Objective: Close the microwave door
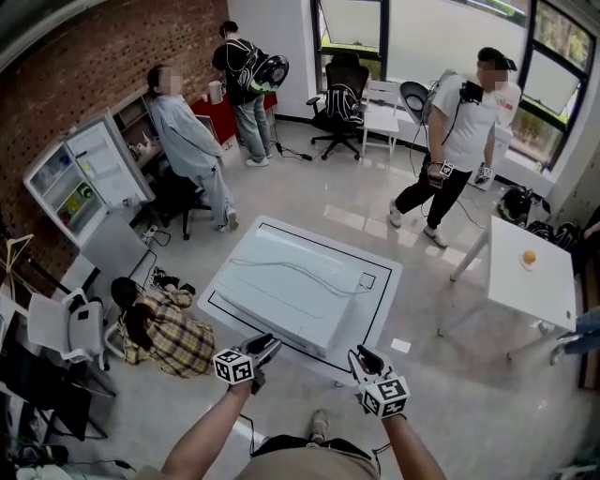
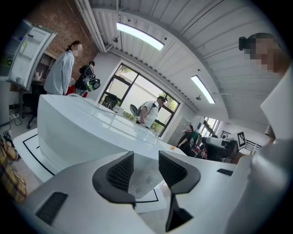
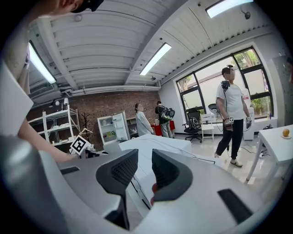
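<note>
Bright, even daylight from tall black-framed windows [image 1: 441, 23] plus long ceiling strip lights [image 2: 139, 36]; soft glare on the glossy pale floor [image 1: 361, 217]; faint shadows; strong fisheye bending, dark corners in both gripper views.

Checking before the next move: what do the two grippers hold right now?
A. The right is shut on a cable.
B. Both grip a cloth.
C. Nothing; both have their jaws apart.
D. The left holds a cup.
C: the left gripper and the right gripper each show jaws standing apart, with nothing held between them.
</note>
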A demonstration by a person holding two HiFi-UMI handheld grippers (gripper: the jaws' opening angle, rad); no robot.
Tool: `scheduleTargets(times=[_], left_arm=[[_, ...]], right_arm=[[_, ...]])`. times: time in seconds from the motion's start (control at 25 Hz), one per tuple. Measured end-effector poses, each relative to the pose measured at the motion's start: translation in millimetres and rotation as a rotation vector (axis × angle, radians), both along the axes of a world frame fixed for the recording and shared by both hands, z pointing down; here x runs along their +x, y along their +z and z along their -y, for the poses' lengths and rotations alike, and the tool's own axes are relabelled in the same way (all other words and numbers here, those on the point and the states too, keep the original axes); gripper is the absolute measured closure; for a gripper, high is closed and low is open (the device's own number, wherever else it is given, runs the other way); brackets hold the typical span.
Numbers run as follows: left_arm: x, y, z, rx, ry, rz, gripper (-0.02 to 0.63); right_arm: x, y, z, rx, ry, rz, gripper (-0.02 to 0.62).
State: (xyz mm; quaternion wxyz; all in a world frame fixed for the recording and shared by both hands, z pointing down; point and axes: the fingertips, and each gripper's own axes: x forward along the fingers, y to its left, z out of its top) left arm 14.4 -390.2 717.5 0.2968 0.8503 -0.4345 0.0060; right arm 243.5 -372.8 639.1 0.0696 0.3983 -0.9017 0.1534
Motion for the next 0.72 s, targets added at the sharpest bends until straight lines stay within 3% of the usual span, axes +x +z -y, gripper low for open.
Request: scheduleTargets(times=[0.12,0.4,0.56,0.72], left_arm=[[-11.2,-30.5,-15.6,0.067,-0.036,-0.024,0.440],[-39.8,-106.4,-50.4,0.238,-0.037,0.008,0.440],[-57.5,-137.5,-71.5,0.298,-0.021,0.083,0.440],[-85.2,-158.9,-96.6,0.337,-0.013,0.113,0.440]], right_arm=[[-3.5,-8.0,-0.6,0.025,-0.006,-0.015,0.499],[-23.9,-32.3,-14.2,0.101,0.005,-0.050,0.499],[-46.0,-47.7,-25.9,0.147,0.002,-0.089,0.499],[-79.7,-74.0,-45.4,0.176,-0.030,-0.065,0.499]])
